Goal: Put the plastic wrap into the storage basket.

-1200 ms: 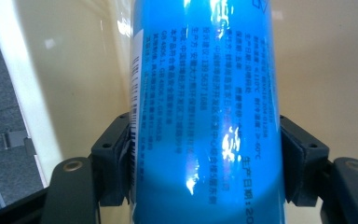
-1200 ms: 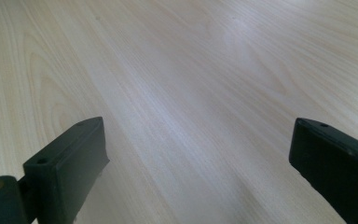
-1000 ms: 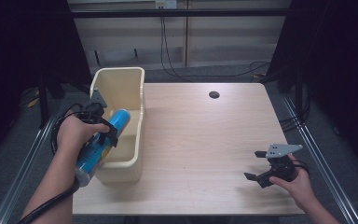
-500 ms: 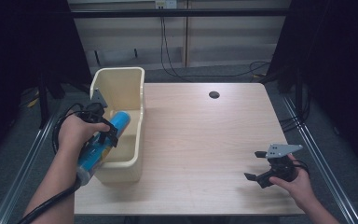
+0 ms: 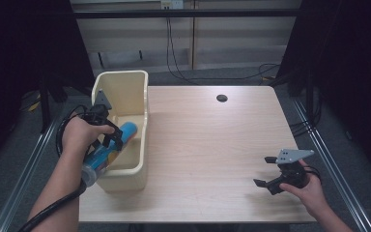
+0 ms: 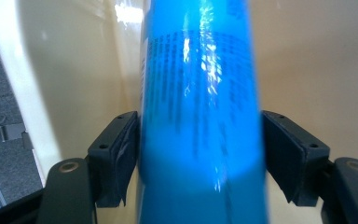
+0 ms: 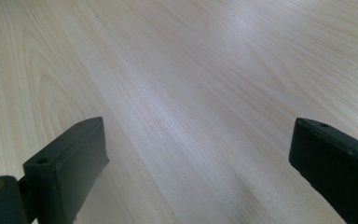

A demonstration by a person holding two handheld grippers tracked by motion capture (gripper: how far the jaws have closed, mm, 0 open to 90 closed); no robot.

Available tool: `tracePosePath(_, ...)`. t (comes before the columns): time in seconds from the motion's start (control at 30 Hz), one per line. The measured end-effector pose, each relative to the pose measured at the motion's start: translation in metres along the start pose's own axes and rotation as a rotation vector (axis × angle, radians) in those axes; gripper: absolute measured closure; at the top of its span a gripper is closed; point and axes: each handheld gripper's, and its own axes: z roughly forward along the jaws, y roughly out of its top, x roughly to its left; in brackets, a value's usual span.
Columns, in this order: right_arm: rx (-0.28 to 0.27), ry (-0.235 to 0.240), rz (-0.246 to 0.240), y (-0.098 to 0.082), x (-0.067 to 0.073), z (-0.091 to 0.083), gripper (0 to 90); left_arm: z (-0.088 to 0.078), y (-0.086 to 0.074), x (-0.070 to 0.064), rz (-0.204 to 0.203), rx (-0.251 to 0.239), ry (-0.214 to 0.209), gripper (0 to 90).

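Note:
A blue bottle (image 5: pixel 112 145) with dark print lies slanted over the cream plastic bin (image 5: pixel 125 92) at the table's left edge. Its far end reaches down into the bin. My left gripper (image 5: pixel 111 137) is shut on the bottle; in the left gripper view both black pads (image 6: pixel 119 158) press against the blue bottle (image 6: pixel 200 112), with the bin's inner wall (image 6: pixel 317 70) behind. My right gripper (image 5: pixel 266 174) rests low at the front right of the wooden table (image 5: pixel 207 140). It stands open, its fingers (image 7: pixel 70 163) wide apart over bare wood (image 7: pixel 191 93).
A small dark round hole (image 5: pixel 221 98) marks the table's far middle. Metal rails (image 5: pixel 328 159) run along both table sides. Cables (image 5: pixel 174 58) hang behind the far edge, and dark curtains flank the scene.
The left gripper has lowered the blue bottle deeper into the bin, its far end now below the rim. The right gripper has stayed in place.

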Motion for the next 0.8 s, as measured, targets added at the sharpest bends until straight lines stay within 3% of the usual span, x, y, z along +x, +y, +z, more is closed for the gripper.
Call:
tracePosePath(0.03, 0.0, 0.0, 0.0, 0.0, 0.0, 0.0, 3.9, 0.0, 0.0, 0.0, 0.0, 0.0, 0.0, 32.0)
tracePosePath(0.07, 0.0, -0.004, -0.001, 0.0, 0.0, 0.0, 3.9, -0.003, 0.0, 0.0, 0.012, -0.069, -0.029, 33.1)
tracePosePath(0.27, -0.001, -0.001, 0.0, -0.001, -0.001, -0.001, 3.9, 0.002, -0.003, 0.001, 0.019, -0.031, -0.004, 31.6)
tracePosePath(0.4, -0.001, 0.0, 0.0, -0.001, -0.001, -0.001, 3.9, -0.002, -0.007, 0.007, 0.007, -0.062, -0.019, 31.3)
tracePosePath(0.8, 0.001, -0.007, 0.001, 0.0, 0.0, -0.001, 4.0, -0.018, -0.01, 0.007, 0.01, -0.123, -0.016, 27.9)
